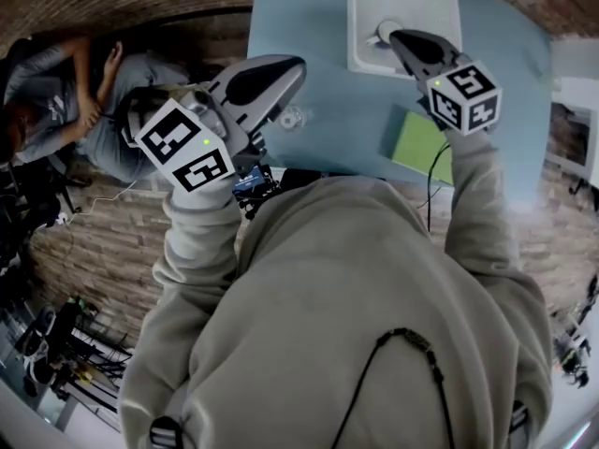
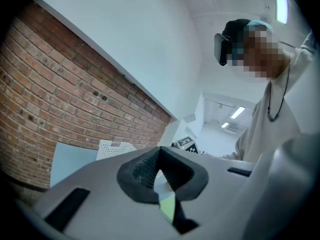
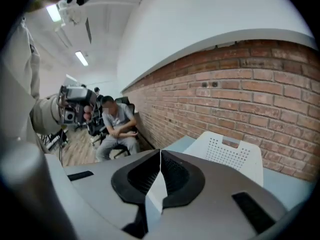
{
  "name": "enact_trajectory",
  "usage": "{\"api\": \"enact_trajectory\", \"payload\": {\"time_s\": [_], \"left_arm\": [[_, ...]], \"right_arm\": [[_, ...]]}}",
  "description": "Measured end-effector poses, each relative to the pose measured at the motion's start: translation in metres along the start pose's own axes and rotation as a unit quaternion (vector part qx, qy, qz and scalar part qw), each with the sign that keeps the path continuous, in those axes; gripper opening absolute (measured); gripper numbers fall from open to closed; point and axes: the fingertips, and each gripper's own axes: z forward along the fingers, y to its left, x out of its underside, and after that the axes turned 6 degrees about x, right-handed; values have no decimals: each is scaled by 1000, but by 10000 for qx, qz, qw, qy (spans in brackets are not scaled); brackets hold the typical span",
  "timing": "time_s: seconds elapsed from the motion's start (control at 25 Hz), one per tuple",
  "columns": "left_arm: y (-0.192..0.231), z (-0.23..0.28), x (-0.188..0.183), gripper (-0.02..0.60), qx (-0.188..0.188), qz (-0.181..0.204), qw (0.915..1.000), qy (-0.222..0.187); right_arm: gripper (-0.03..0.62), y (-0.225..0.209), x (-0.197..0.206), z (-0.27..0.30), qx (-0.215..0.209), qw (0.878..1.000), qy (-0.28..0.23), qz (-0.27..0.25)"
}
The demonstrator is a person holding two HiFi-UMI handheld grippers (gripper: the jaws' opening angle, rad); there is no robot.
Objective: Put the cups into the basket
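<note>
Head view: a white perforated plastic basket [image 1: 440, 17] stands on the far part of a light-blue table [image 1: 318, 26]; inside it, near its front wall, sits a small pale round cup [image 1: 379, 34] (it is blurred, so it may be something else); a small clear round object [image 1: 290, 117] rests on the bare table, well apart from the basket, and a flat green pad [image 1: 418, 143] lies near the table's front edge. The right gripper [image 1: 398, 37] is raised over the basket's front, its tips just beside the cup; the right gripper view shows its jaws [image 3: 160, 151] pressed together with nothing between them. The left gripper [image 1: 285, 68] hangs over the table's left edge, above the clear object; its jaws [image 2: 160, 148] are likewise clenched and empty. A seated person [image 1: 103, 110] sits off to the left.
</note>
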Motion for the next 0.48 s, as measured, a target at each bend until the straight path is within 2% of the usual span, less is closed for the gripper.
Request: {"api": "enact_trajectory", "payload": {"time_s": [0.08, 0.16, 0.24, 0.28, 0.32, 0.44, 0.48], "left_arm": [[-4, -1, -2, -2, 120, 49, 9999, -8], [-11, -3, -5, -2, 262, 83, 9996, -53], [-18, -5, -9, -2, 408, 104, 9990, -122], [-21, -5, -11, -2, 464, 126, 9987, -140], [-24, -5, -13, -2, 512, 158, 9985, -144], [-29, -4, -18, -2, 644, 249, 9975, -155], [-30, -4, -19, -2, 680, 268, 9972, -165]], "right_arm": [[15, 17, -14, -11, -199, 9978, -385, 499], [14, 34, -34, -26, -611, 9847, -872, 1383], [14, 44, -58, -44, -1144, 9516, -1506, 2424], [14, 46, -66, -52, -1286, 9368, -1746, 2745], [14, 48, -70, -58, -1303, 9316, -1872, 2830], [12, 55, -81, -70, -1074, 9431, -1987, 2441], [12, 58, -86, -74, -1048, 9435, -2052, 2382]]}}
